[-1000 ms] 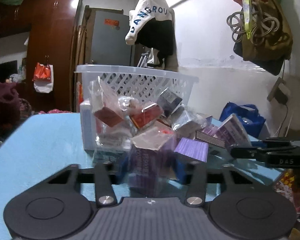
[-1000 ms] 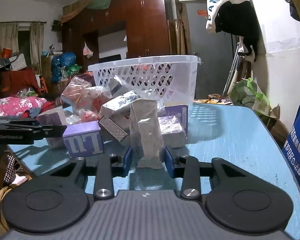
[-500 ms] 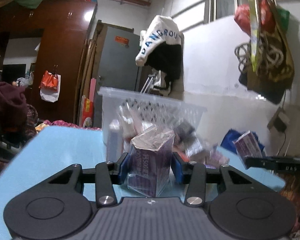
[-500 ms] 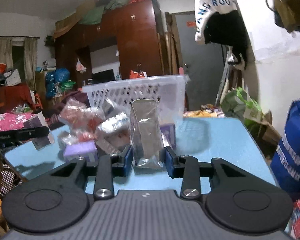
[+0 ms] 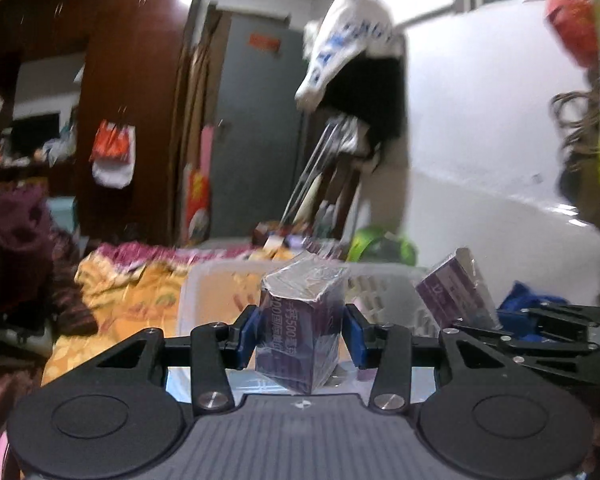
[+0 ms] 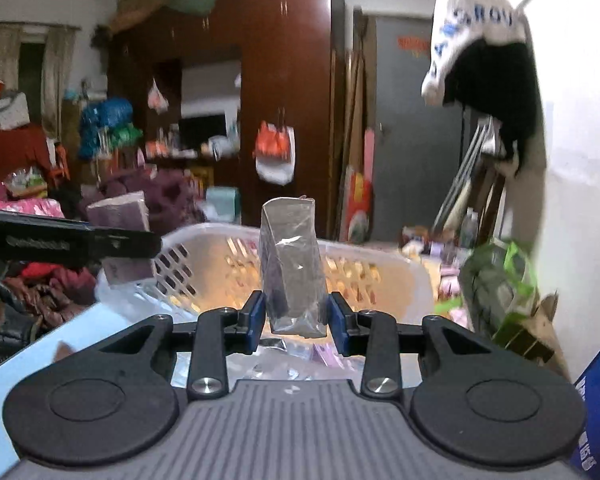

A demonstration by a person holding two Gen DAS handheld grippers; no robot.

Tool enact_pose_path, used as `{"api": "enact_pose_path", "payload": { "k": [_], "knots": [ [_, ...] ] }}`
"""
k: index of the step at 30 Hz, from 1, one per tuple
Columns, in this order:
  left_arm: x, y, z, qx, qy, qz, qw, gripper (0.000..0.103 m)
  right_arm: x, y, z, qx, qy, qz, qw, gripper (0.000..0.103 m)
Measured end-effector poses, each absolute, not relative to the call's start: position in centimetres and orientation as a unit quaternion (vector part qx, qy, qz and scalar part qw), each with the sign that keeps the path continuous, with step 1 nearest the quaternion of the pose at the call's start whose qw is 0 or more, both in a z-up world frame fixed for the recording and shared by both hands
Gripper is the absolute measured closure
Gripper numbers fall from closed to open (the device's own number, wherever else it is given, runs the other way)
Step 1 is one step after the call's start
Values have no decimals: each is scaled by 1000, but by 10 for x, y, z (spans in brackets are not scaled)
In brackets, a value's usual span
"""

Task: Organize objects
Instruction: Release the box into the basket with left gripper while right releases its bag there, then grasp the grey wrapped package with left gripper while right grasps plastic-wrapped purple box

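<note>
My left gripper [image 5: 300, 334] is shut on a purple box wrapped in clear film [image 5: 300, 332] and holds it in the air, level with the near rim of the white plastic basket [image 5: 220, 276]. My right gripper [image 6: 296, 320] is shut on a grey film-wrapped box [image 6: 294, 272] and holds it in front of the same basket [image 6: 372, 260]. The right gripper with its box [image 5: 456, 292] shows at the right of the left wrist view. The left gripper with its purple box [image 6: 118, 216] shows at the left of the right wrist view.
Loose wrapped packets [image 6: 300, 356] lie on the light blue table [image 6: 28, 364] under the right gripper. A green bag [image 6: 496, 280] and a blue bag [image 6: 596, 400] stand to the right. A dark wardrobe [image 6: 284, 80] and cluttered room lie behind.
Both grippers have lifted their boxes off the pile and risen to the height of the basket's rim. The views now look over the top of the basket.
</note>
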State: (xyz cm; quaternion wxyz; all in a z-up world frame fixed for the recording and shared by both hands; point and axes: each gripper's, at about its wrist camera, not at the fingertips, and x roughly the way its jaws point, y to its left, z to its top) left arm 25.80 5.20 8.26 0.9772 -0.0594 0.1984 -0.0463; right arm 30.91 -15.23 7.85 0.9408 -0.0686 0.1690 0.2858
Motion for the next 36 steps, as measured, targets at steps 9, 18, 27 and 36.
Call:
{"api": "enact_pose_path", "payload": {
  "k": [9,18,27,36],
  "knots": [
    [280,56,68,-67,223,-28,972,54,316,-151,66,-75,195,284,936,65],
    [279,59,69,-65,205,-20,976,15,318,-153,74,-70,183,273,942,20],
    [143,67,36,-55,153,-56,985,8,214,-235,18,-38,129,271,953,0],
    [135,52,-25,-46,250,-70,965,8,229,-232,-21,-76,249,272,926,0]
  ]
}}
